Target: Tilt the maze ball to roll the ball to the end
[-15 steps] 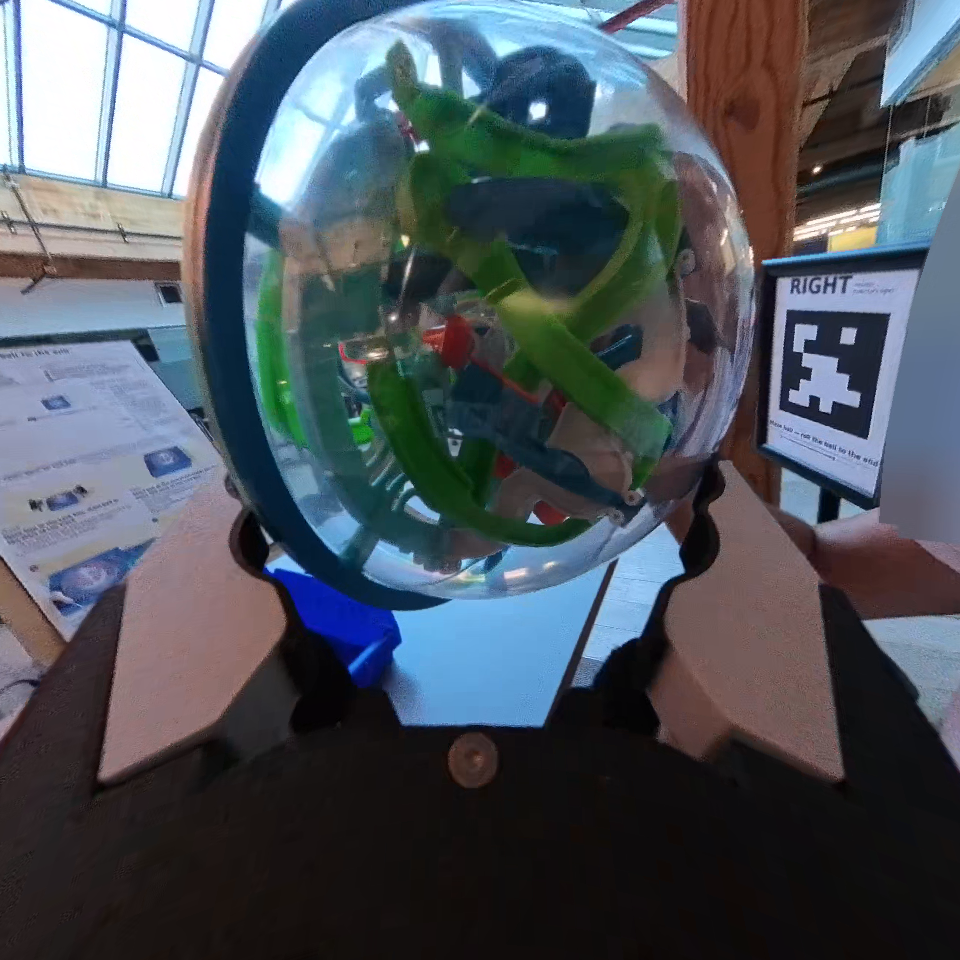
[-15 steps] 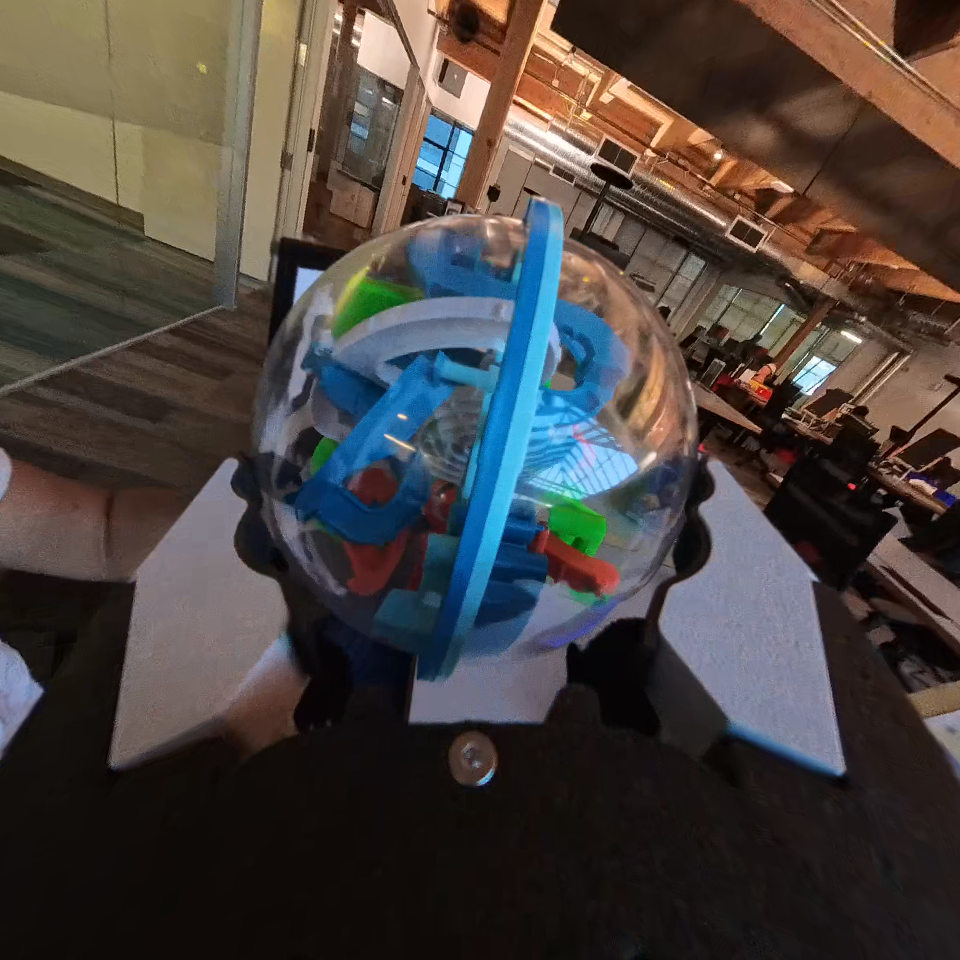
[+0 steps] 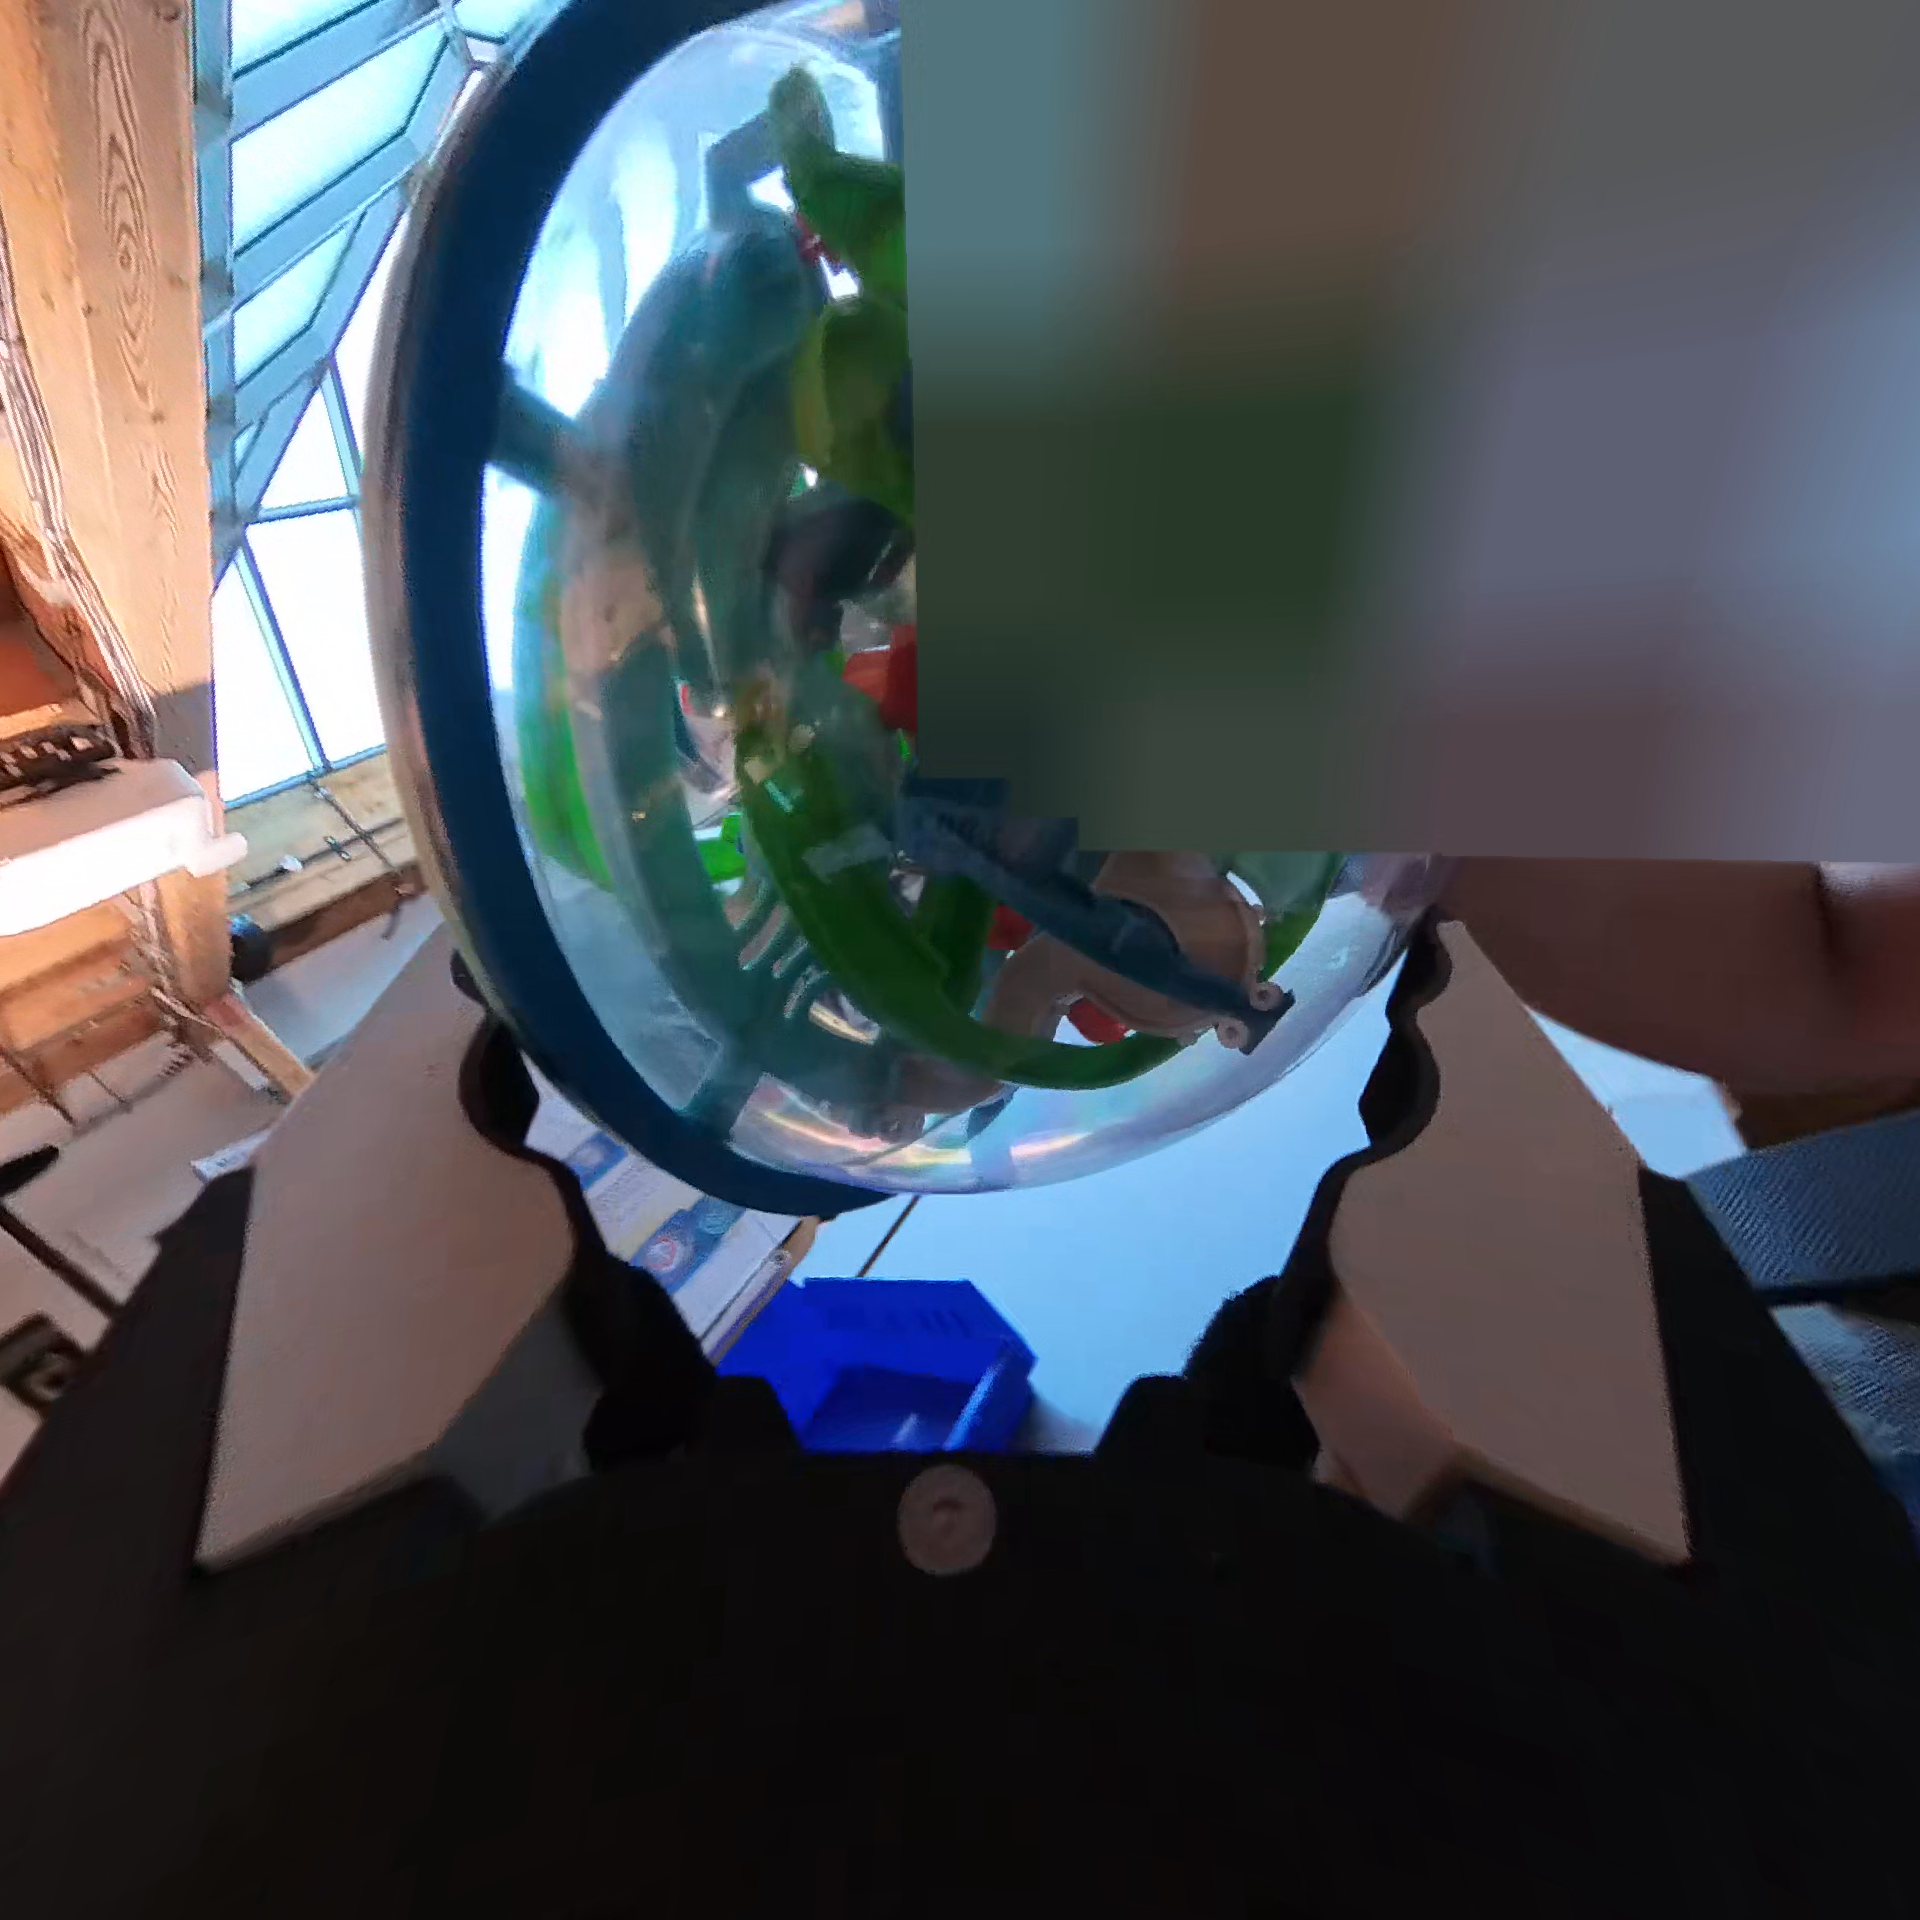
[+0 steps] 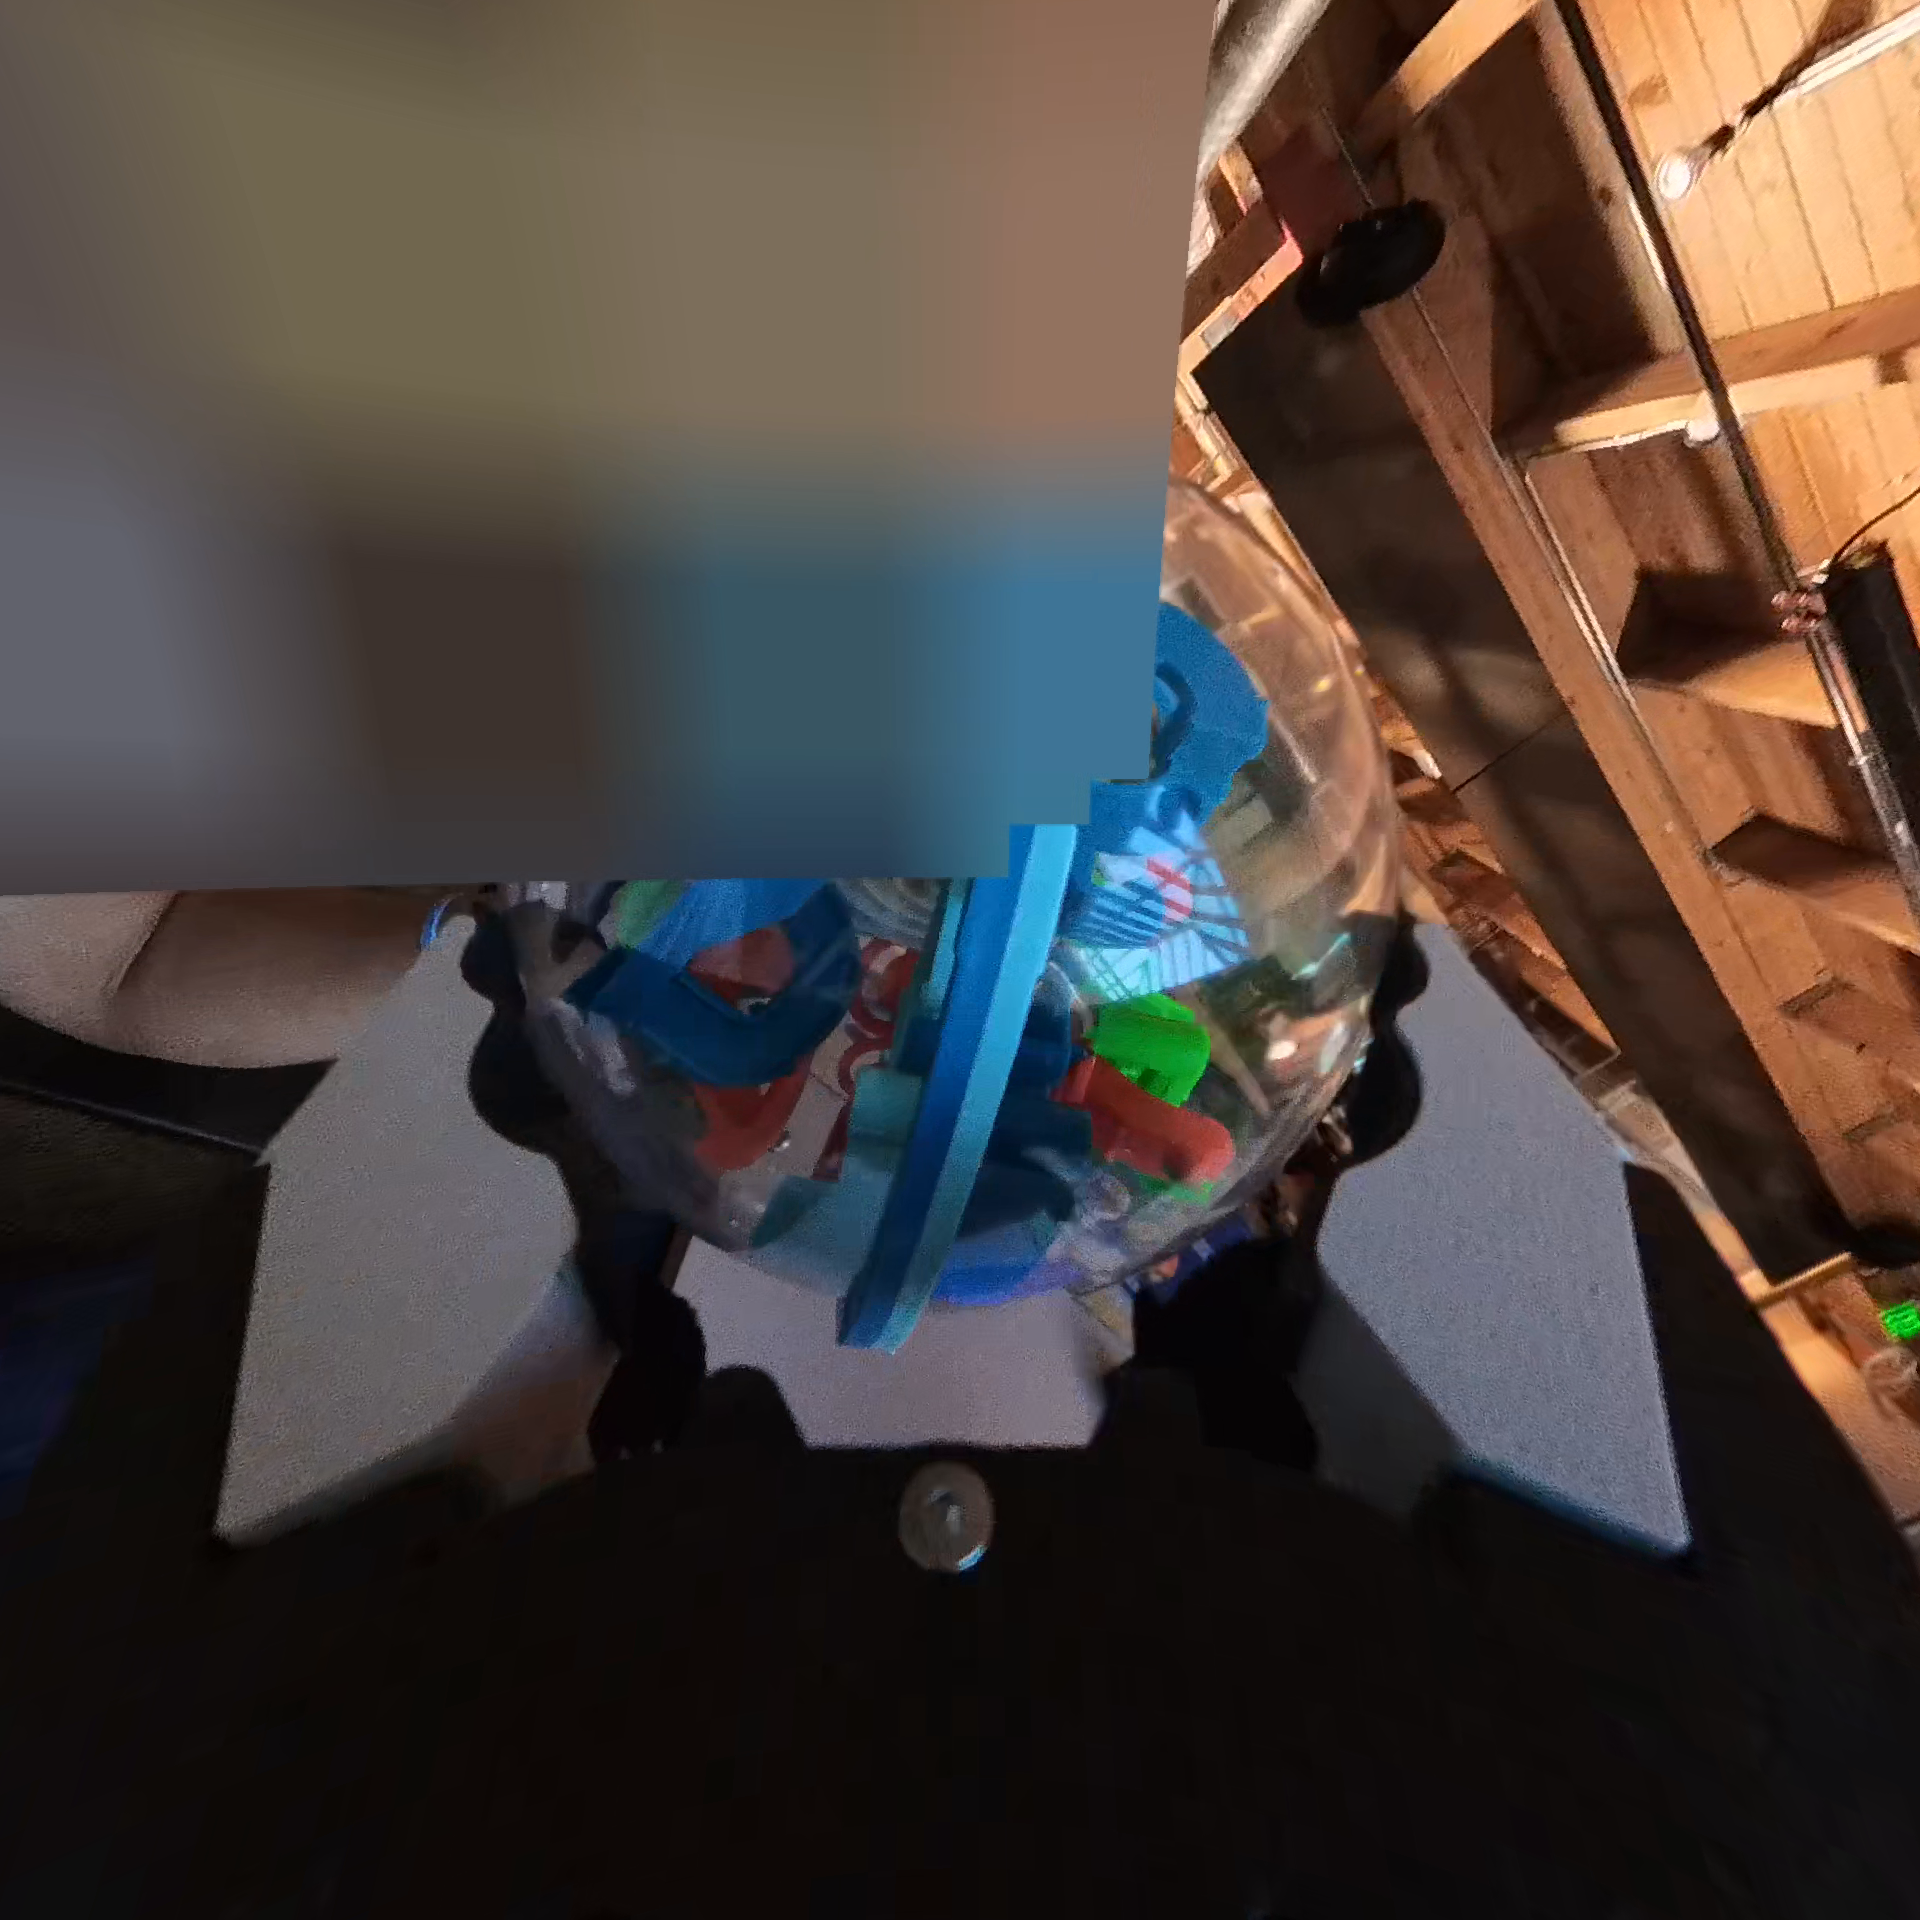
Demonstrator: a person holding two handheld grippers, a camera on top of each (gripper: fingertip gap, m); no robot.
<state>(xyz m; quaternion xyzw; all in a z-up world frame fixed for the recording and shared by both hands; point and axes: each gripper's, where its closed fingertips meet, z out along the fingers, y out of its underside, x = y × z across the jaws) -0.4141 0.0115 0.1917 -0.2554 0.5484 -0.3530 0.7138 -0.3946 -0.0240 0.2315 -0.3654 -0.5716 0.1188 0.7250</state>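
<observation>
The maze ball [image 3: 665, 665] is pinched at twelve o'clock between both tools, left tool [image 3: 945, 997] and right tool [image 4: 935, 1049], ring upright.

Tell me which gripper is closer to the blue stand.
Left, as far as shows: the blue stand lies just beneath the left gripper, between its fingers. The right gripper, shut on the maze ball, shows no stand in its view.
</observation>
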